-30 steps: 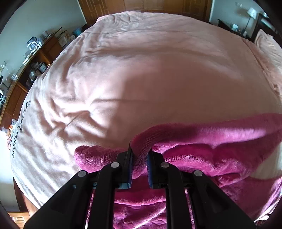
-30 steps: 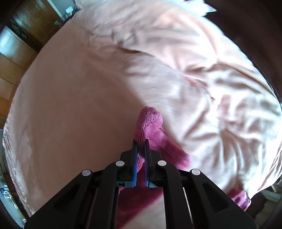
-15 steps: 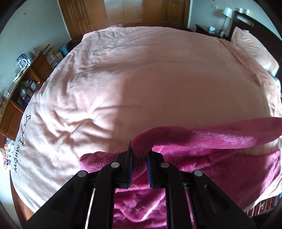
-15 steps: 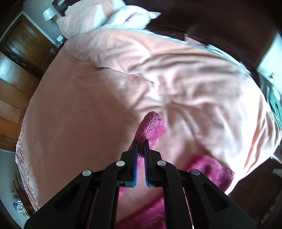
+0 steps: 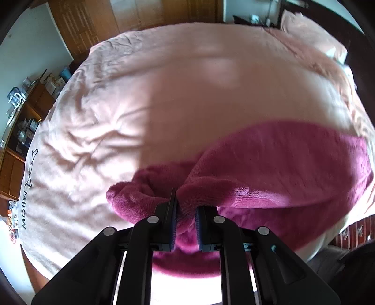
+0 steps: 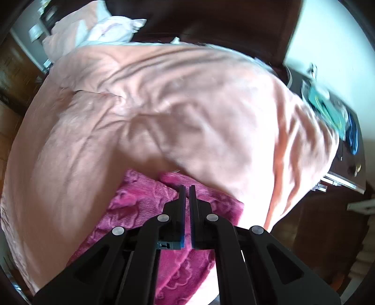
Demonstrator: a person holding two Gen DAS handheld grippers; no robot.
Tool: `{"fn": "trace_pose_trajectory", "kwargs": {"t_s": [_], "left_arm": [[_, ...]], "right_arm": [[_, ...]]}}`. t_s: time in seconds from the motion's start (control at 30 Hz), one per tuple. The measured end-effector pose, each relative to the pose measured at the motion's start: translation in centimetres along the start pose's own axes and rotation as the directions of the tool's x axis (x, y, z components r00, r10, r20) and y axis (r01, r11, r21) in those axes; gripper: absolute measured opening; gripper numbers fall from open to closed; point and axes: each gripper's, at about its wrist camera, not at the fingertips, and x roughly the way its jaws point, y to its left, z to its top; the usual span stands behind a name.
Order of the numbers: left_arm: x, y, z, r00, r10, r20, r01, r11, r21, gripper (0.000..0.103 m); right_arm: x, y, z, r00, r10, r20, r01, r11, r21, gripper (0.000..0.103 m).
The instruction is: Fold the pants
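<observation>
the fuzzy magenta fleece pants (image 5: 281, 169) lie across the near edge of the wide bed, on the pale peach quilted bedspread (image 5: 164, 98), and the left gripper (image 5: 185, 211) has a thick bunched fold of that fleece clamped between its jaws. the blue-lined pads press in from both sides, with plush fabric bulging out above the fingertips and hanging below them. from that pinch a broad band of the pants sweeps up and to the right across the bedspread, part in shadow, part in bright sun. a smaller lump of fleece curls off to the left of the jaws. black lettering runs along the bedspread's left edge.

over on the right wrist view, the right gripper (image 6: 186, 187) points down at the embossed part of the same pants (image 6: 140, 206), which spread out under and behind the black fingers. its jaws stand together, only a thin slit between the blue pads. whether any fleece is caught in that slit i cannot tell; the tips look bare against the fabric behind. the bedspread is heavily creased here, rising in folds toward the peach pillow (image 6: 77, 30) at the dark wooden headboard (image 6: 222, 21). a dark bedside cabinet (image 6: 346, 152) with teal clutter sits at the right.
</observation>
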Motion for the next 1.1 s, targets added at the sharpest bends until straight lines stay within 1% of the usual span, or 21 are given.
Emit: {"fn": "trace_pose_trajectory", "kwargs": {"t_s": [0.07,0.1,0.2,0.23,0.27,0.37,0.43,0.5,0.53,0.57,0.67,0.73,0.83,0.93,1.0,1.07,1.1], "left_arm": [[0.1,-0.7,-1.5,1.0,0.025,-0.013,-0.024,0.999,0.034,0.012],[0.0,-1.0,-2.1,0.999,0.027,-0.018,-0.026,0.999,0.036,0.012],[-0.1,-1.5,-3.4,0.999,0.036,-0.028,-0.035,0.999,0.017,0.012],[-0.2,-1.7,-3.9,0.998,0.047,-0.029,-0.047,0.999,0.012,0.012],[-0.3,-1.8,-4.0,0.998,0.056,-0.032,-0.056,0.998,0.009,0.012],[-0.5,-2.4,-4.7,0.995,0.084,-0.057,-0.085,0.996,-0.007,0.012],[-0.6,-3.0,-4.9,0.992,0.103,-0.069,-0.104,0.995,0.0,0.012],[-0.6,-3.6,-5.0,0.988,0.129,-0.083,-0.129,0.992,0.011,0.012],[-0.7,-4.0,-5.1,0.986,0.145,-0.087,-0.144,0.989,0.016,0.012],[-0.8,-4.2,-5.1,0.984,0.156,-0.087,-0.155,0.988,0.015,0.012],[-1.4,-4.8,-4.9,0.981,0.175,-0.086,-0.175,0.984,0.0,0.012],[-1.9,-5.3,-4.7,0.979,0.187,-0.086,-0.189,0.982,-0.007,0.012],[-2.6,-5.9,-4.3,0.975,0.207,-0.087,-0.209,0.978,-0.011,0.012],[-2.9,-6.4,-4.1,0.97,0.227,-0.088,-0.229,0.973,-0.016,0.012],[-3.0,-6.4,-3.8,0.967,0.239,-0.089,-0.242,0.97,-0.023,0.012],[-2.9,-6.5,-3.6,0.964,0.25,-0.092,-0.254,0.967,-0.031,0.012],[-2.8,-6.6,-3.6,0.963,0.255,-0.092,-0.259,0.965,-0.034,0.012]], "right_arm": [[0.4,-1.2,-0.5,0.999,0.046,-0.026,-0.045,0.999,0.013,0.003],[0.7,-1.9,-1.0,0.998,0.056,-0.035,-0.055,0.998,0.025,0.003],[2.1,-3.3,-2.4,0.991,0.1,-0.087,-0.095,0.993,0.067,0.005],[2.8,-3.6,-3.0,0.988,0.109,-0.111,-0.1,0.992,0.08,0.009],[3.8,-4.0,-3.6,0.983,0.122,-0.14,-0.109,0.989,0.101,0.015],[5.7,-4.9,-4.8,0.967,0.175,-0.187,-0.147,0.977,0.155,0.017],[7.0,-5.5,-5.4,0.95,0.232,-0.207,-0.191,0.961,0.199,0.02],[8.2,-6.1,-5.7,0.946,0.242,-0.215,-0.193,0.955,0.226,0.03],[8.6,-6.4,-5.7,0.945,0.243,-0.218,-0.191,0.953,0.234,0.038],[9.4,-6.7,-5.8,0.944,0.245,-0.223,-0.19,0.951,0.243,0.041],[10.9,-7.1,-5.6,0.932,0.276,-0.237,-0.209,0.939,0.272,0.041],[11.7,-7.1,-5.6,0.916,0.324,-0.236,-0.248,0.92,0.303,0.041],[12.6,-6.2,-5.3,0.902,0.358,-0.242,-0.286,0.915,0.286,0.041],[13.5,-5.3,-5.0,0.893,0.372,-0.252,-0.304,0.913,0.272,0.04],[13.7,-4.8,-4.8,0.892,0.375,-0.252,-0.312,0.915,0.255,0.034],[13.7,-4.4,-4.6,0.896,0.361,-0.26,-0.308,0.925,0.221,0.016],[13.6,-4.2,-4.5,0.9,0.347,-0.265,-0.301,0.933,0.198,0.012]]}}
